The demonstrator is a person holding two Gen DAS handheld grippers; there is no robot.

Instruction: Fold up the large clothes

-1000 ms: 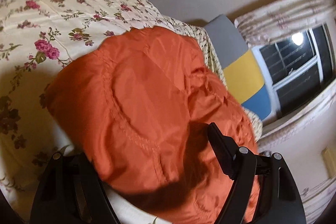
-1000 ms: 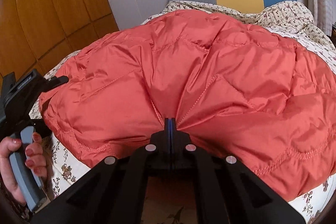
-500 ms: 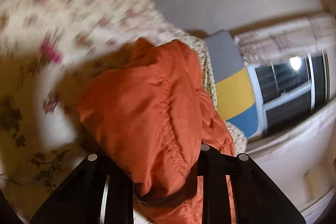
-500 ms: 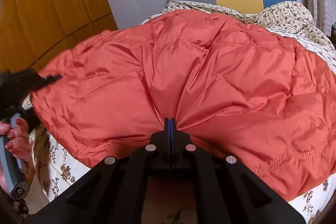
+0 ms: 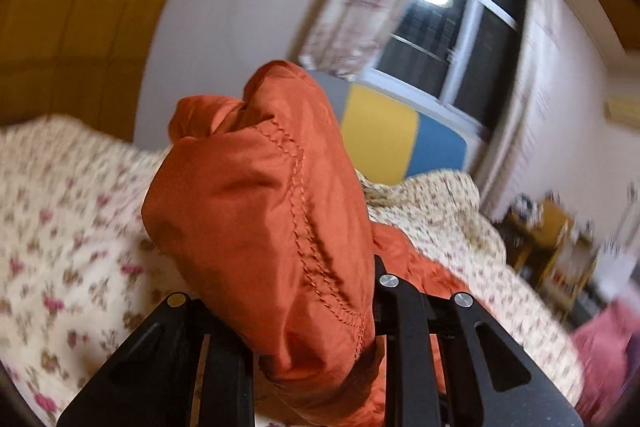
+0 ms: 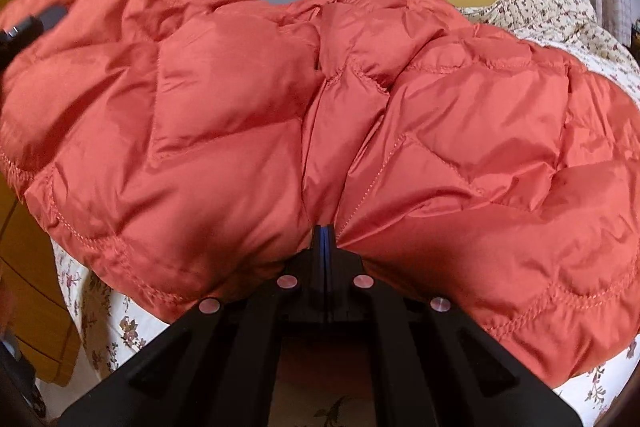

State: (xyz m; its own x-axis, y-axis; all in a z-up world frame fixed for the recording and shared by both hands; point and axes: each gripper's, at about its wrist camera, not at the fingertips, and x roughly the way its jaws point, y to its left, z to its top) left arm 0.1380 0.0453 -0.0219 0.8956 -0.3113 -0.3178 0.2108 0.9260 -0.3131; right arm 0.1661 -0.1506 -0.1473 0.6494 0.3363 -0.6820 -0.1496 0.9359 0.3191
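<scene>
Right wrist view: my right tongs (image 6: 325, 239) pinch the puffy, slippery orange down jacket (image 6: 320, 131) at its hem near the bed's (image 6: 592, 387) edge; my left tongs (image 5: 288, 311) clamp a light, soft corner.

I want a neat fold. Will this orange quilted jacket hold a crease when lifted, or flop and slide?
The orange quilted jacket probably flops: it bunches loosely where the left tool lifts it. Its puffy panels likely spring back rather than crease. The shiny shell looks slippery.
</scene>
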